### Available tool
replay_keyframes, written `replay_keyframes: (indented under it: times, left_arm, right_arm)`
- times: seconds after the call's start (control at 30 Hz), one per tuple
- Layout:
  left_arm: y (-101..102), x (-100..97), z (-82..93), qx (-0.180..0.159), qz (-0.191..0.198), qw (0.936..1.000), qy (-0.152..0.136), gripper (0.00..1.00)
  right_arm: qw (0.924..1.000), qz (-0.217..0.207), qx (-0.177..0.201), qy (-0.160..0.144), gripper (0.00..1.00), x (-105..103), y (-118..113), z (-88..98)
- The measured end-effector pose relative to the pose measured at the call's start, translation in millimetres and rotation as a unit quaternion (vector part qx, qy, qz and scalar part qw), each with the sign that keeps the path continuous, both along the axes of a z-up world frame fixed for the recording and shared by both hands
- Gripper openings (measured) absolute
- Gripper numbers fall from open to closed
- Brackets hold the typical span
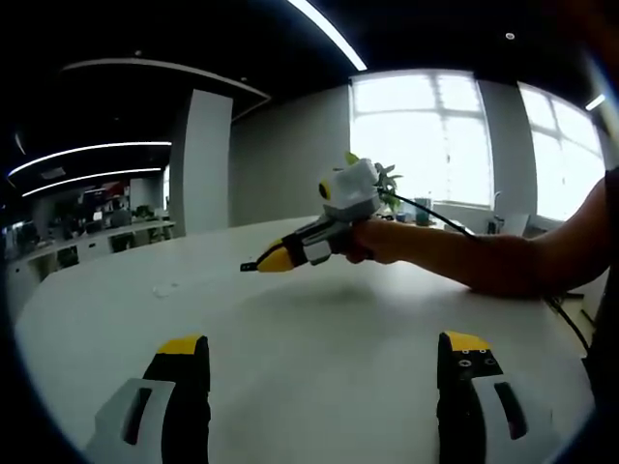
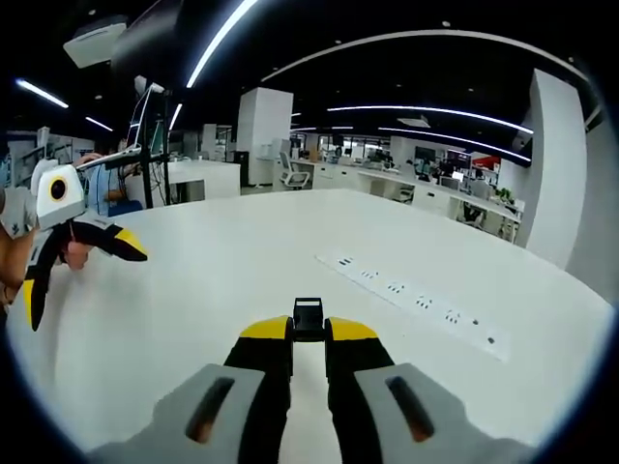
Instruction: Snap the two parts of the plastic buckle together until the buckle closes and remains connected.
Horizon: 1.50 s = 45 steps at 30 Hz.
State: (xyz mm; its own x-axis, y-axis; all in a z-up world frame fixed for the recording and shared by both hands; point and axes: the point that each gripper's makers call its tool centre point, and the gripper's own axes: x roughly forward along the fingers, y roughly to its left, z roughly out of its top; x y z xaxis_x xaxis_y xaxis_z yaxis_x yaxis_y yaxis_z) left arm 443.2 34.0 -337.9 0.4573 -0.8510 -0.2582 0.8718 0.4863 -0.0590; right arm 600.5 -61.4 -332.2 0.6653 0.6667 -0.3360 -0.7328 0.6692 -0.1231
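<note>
- Right gripper view has a black buckle part point(image 2: 308, 318) pinched between the tips of the right gripper point(image 2: 309, 331), whose yellow-tipped jaws are pressed close on it, the piece sticking up just past the tips
- the buckle part is held above the white table point(image 2: 242, 261), whether it touches the surface cannot be told
- beyond it, to the right, a long white power strip point(image 2: 418, 302) lies flat on the table, well apart from the jaws
- at the left edge of that view the left gripper point(image 2: 82, 266) comes in, held in a hand point(image 2: 12, 253), its two yellow-tipped jaws spread wide with nothing between them
- left gripper view has the left gripper point(image 1: 324, 353) at the bottom, jaws standing far apart over bare table point(image 1: 319, 319)
- across the table in that view the right gripper point(image 1: 253, 265) is held in a hand point(image 1: 382, 242) with a bare forearm reaching in from the right; its jaws are together, and what sits at the tips is too small to tell
- a small pale thing point(image 1: 166, 287) lies on the table to the left, too blurred to name
- a cable point(image 1: 435, 215) runs back from the right gripper over the forearm
- behind stand large bright windows point(image 1: 426, 135) and a small green plant point(image 1: 387, 179)
- office desks and ceiling light strips fill the room beyond the table in the right gripper view
</note>
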Motion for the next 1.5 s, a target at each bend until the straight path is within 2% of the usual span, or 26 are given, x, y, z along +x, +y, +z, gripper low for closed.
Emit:
replay_keyframes:
  times: [1.0, 1.5]
  left_arm:
    - [-0.5, -0.4, -3.2, 0.003, 0.0, 1.0, 0.006, 0.99]
    - [1.2, 1.8, -3.6, 0.0, 0.005, 0.9999, 0.011, 0.99]
  right_arm:
    - [0.9997, 0.014, -0.016, 0.015, 0.1, -4.8, 3.1, -15.3]
    - [0.9987, 0.037, -0.027, 0.022, 0.1, -8.2, 10.5, -23.3]
